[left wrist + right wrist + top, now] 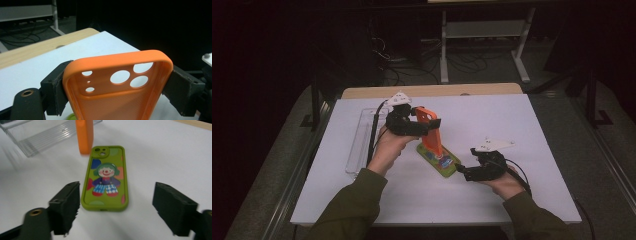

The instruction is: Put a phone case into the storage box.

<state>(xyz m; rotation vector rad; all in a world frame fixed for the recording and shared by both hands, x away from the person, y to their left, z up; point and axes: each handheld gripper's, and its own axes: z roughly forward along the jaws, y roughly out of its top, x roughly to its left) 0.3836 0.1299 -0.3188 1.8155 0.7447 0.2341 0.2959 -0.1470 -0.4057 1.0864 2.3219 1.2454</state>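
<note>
Now your left gripper (117,87) clamps orange case (117,82) upright — right gripper (116,207) jaws wide, holding nothing, green case (106,178) flat just beyond them.

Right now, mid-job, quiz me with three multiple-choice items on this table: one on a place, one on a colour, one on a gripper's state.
1. Where does the green phone case lie?
A. flat on the white table
B. inside the clear tray
C. on the floor

2. What colour is the case in the left gripper?
A. blue
B. orange
C. black

3. How does the right gripper stand?
A. shut on the green case
B. shut on the tray
C. open, holding nothing

Answers: 1 A, it rests flat on the white board. 2 B, the orange case sits clamped between the pads. 3 C, its jaws stand apart either side of the green case.
</note>
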